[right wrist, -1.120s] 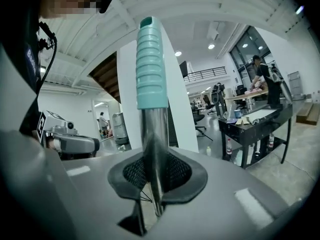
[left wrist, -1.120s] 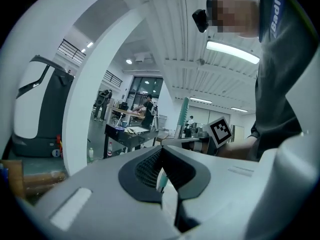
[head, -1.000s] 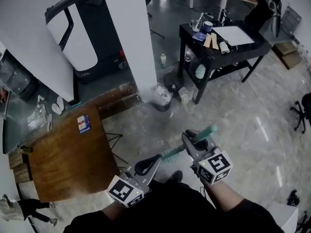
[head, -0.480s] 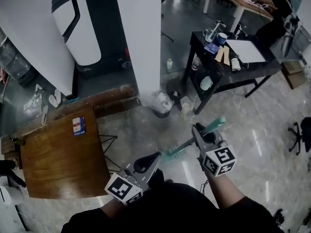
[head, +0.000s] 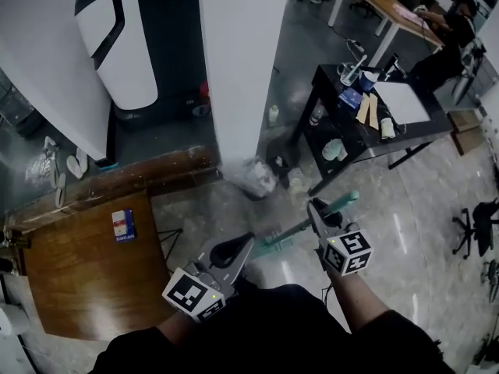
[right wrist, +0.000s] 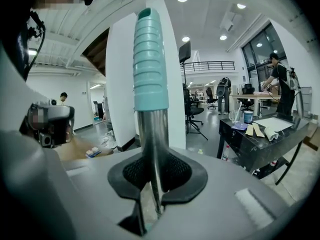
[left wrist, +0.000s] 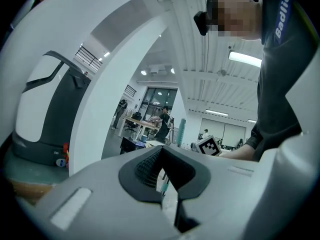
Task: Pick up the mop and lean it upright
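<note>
The mop (right wrist: 151,84) is off the floor (head: 413,232) and in my right gripper (right wrist: 152,176). Its jaws are pinched on the bare metal shaft just below the ribbed teal grip (head: 344,202), and their hold looks the same through the last second. From the head view the shaft is slanted rather than upright: the teal end is up and to the right, and the rest runs down-left towards my left gripper (head: 236,248). I cannot see the mop head in any view. The left gripper's jaws stand a little apart with nothing pinched. Only a sliver of teal shows through the gap, which I take to be the shaft passing beyond them. What has changed is the surroundings, not the grip. Over the last second the white pillar (head: 234,68) has come closer and more central ahead of me. The wooden tabletop (head: 86,271) has slid off to the lower left, and the black tabletop (head: 421,131) with its papers and cups has swung further right. Both grippers have kept the same arrangement in front of my body, so I read this as carrying the mop across the room, not setting it down. The pick-up looks done and the lean is still to come. The pillar seems the likely support, though a bin bag (head: 253,179) sits at its foot and I would want to keep clear of it.
</note>
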`<state>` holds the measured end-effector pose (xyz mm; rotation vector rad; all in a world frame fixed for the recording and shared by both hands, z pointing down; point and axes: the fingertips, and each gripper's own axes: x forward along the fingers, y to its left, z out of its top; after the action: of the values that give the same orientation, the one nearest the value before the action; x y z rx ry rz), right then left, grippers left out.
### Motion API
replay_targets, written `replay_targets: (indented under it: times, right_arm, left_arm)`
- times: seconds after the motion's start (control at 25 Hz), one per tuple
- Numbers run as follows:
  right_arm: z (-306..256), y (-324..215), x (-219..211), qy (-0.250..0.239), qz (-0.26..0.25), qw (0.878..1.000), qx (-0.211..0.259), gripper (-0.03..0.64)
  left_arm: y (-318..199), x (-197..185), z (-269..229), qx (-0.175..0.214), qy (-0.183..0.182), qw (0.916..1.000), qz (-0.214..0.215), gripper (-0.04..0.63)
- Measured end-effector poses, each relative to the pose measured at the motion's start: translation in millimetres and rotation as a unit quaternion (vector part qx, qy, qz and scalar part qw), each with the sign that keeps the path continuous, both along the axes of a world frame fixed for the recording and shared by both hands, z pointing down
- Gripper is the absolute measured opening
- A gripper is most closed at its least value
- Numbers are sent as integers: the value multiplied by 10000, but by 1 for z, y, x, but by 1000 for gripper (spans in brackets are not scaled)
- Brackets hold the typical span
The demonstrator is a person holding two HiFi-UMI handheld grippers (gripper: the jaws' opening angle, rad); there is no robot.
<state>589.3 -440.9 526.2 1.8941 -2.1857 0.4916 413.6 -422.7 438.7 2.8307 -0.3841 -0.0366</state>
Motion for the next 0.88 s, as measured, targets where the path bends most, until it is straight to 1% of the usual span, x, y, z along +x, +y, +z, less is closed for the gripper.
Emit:
replay_targets:
  times: [0.08,0.16,0.28,0.44,0.64,0.8,0.88]
  right_arm:
    - [10,-21,-1,-62,-79,9999,-75,55]
    - [20,-41,-2,-105,-146,9997,-139,55]
    - [37,-74,-4,-123,-232,9993,-250,55]
    - [65,-119,-12,-194,-561,9966,-577,55]
    - [113,-169,-17,-174,-1000,9879,-1172,55]
    - [158,-204,-23,-48,-1287,9776,-1662,55]
    - [176,-220,-25,37,-1390,9736,-1809,55]
  left_arm:
    - [-9,-1,-2,-40,44,10000,-50,18]
    - [-18,-4,-1,-90,2,9999,-147,18]
    - [-35,-11,2,-111,-104,9989,-438,18]
    - [-57,-13,-4,49,-211,9959,-875,18]
    - [-80,-13,-17,182,-359,9872,-1546,18]
    - [-88,-17,-12,101,-544,9780,-2012,18]
    - [-91,-23,-9,32,-597,9725,-2253,18]
